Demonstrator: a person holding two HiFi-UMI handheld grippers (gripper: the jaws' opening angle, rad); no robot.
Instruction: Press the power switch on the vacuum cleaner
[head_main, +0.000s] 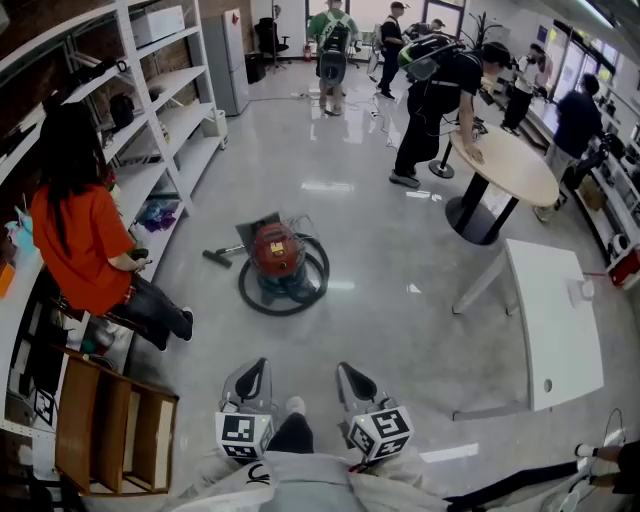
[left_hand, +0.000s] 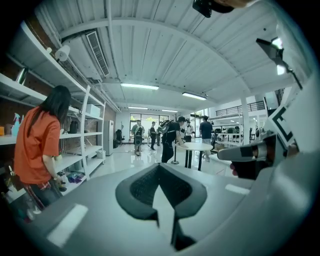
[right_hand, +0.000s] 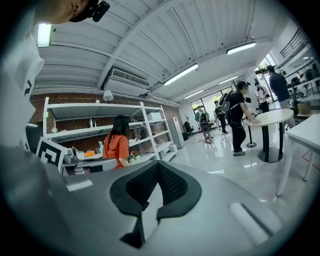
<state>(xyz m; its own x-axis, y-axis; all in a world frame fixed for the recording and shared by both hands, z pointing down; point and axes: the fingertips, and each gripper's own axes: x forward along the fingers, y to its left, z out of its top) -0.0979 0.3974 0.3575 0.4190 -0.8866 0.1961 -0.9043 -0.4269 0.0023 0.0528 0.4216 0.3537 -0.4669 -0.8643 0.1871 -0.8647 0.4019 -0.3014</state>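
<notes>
No readable text, label or number anywhere.

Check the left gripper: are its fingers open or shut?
Shut. The left gripper has its fingers meeting at the tips, with nothing between them.

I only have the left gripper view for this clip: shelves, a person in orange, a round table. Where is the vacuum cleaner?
Observer: The head view shows the vacuum cleaner on the floor, straight ahead of the person.
Operator: Are the tongs near it?
Observer: No. The left tongs and right tongs are held close to the person's body, well short of it.
Operator: Right tongs holding anything?
Observer: No. The right gripper view shows them shut and empty.
</notes>
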